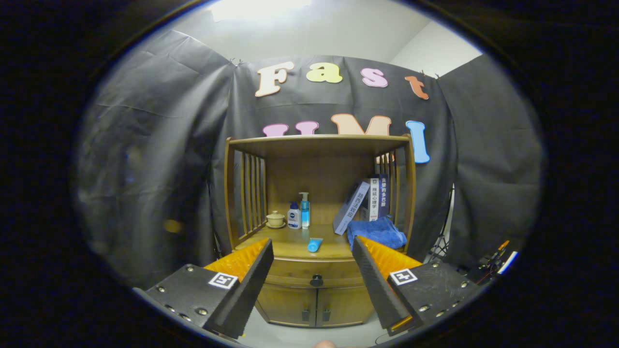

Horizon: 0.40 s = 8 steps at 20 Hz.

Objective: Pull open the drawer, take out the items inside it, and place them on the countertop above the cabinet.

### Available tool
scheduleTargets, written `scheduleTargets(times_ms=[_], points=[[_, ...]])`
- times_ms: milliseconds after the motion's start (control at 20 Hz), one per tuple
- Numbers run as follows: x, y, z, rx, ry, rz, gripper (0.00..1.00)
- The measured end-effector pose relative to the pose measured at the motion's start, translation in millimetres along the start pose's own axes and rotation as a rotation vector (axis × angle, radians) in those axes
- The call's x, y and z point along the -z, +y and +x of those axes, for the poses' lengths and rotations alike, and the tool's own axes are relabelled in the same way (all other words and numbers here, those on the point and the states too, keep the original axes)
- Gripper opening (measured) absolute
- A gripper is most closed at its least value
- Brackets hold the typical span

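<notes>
The gripper stood wide open and empty, its fingers framing the wooden cabinet well ahead. The drawer sat shut under the countertop, its long front running side to side and its dark knob facing the gripper. A blue tube, probably lying flat, pointed toward the front edge beside a blue cloth.
</notes>
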State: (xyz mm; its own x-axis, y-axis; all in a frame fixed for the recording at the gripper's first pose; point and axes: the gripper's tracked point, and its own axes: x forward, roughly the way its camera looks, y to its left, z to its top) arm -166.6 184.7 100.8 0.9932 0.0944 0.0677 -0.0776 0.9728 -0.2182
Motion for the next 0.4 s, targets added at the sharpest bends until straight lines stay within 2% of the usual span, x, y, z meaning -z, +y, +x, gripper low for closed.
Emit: scheduleTargets(times_ms=[200,400], points=[[-13.4,-6.9,-9.9,-0.007,-0.008,-0.017,0.99],[-16.3,-22.0,-11.5,-0.007,-0.003,0.019,0.99]])
